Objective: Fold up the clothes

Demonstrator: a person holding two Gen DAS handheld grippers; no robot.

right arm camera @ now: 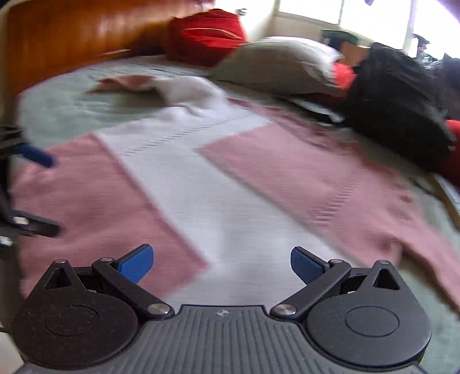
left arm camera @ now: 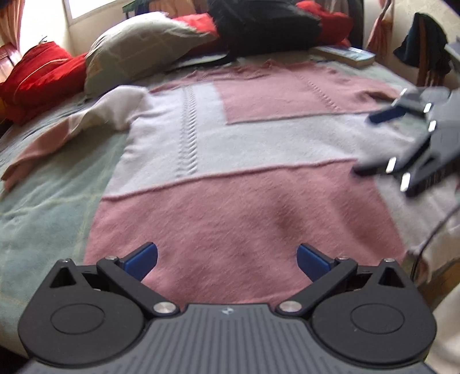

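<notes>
A pink and white block-patterned sweater (left arm camera: 230, 178) lies spread flat on the bed, one sleeve (left arm camera: 72, 126) stretched out to the left. It also shows in the right wrist view (right arm camera: 230, 187). My left gripper (left arm camera: 227, 260) is open and empty, just above the sweater's near pink hem. My right gripper (right arm camera: 221, 263) is open and empty above the sweater's right side. In the left wrist view the right gripper (left arm camera: 371, 141) hovers open at the right edge. In the right wrist view a blue fingertip (right arm camera: 37, 156) of the left gripper shows at the left edge.
A pale green bedspread (left arm camera: 43, 207) covers the bed. A grey-white pillow (left arm camera: 138, 49), red cushions (left arm camera: 37, 74) and a black bag (left arm camera: 267, 26) lie along the far side, with a book (left arm camera: 345, 54) beside them. A wooden headboard (right arm camera: 72, 31) stands behind. A chair with dark clothes (left arm camera: 425, 49) stands at the right.
</notes>
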